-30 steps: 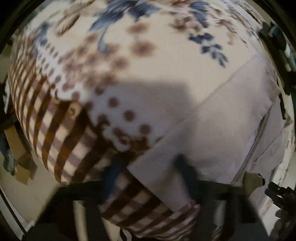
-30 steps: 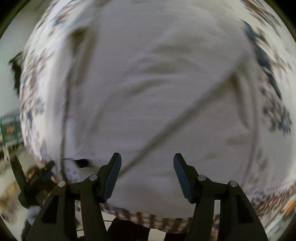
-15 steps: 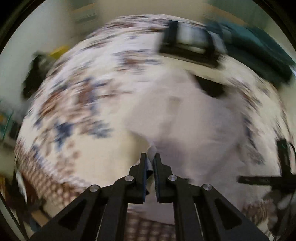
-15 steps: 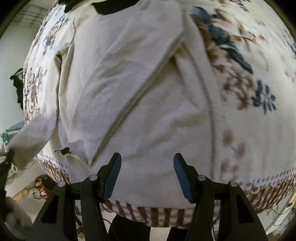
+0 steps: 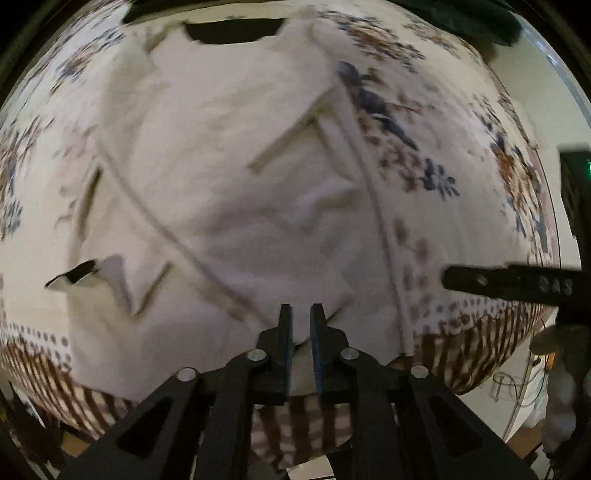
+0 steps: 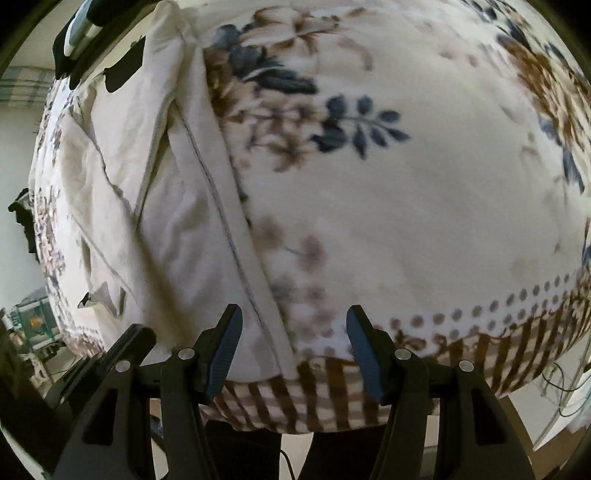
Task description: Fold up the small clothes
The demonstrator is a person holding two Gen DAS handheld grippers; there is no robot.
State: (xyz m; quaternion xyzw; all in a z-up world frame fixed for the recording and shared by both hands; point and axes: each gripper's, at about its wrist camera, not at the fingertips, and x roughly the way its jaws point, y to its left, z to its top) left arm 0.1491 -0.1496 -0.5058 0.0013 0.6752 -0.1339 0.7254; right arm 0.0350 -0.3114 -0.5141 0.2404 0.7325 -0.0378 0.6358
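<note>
A white garment (image 5: 229,177) lies spread on a floral cloth, its dark neck opening at the far end. Folded flaps lie over its body. My left gripper (image 5: 301,314) is over the garment's near hem, its jaws nearly closed with a narrow gap; a fold of white fabric lies just beyond the tips, and I cannot tell if any is pinched. My right gripper (image 6: 293,317) is open and empty at the near edge, over the garment's right side seam (image 6: 221,229). The garment fills the left of the right wrist view (image 6: 155,206).
The floral cloth (image 6: 406,184) with a brown checked border (image 6: 314,398) covers the surface. The other gripper shows as a dark bar (image 5: 517,284) at the right of the left wrist view. Dark clothing (image 5: 461,18) lies at the far right. Floor and clutter lie beyond the edges.
My left gripper swung from the garment's corner to its near hem, jaws now slightly parted. A sleeve flap now lies folded over the body. My right gripper shifted right toward the side seam, still open.
</note>
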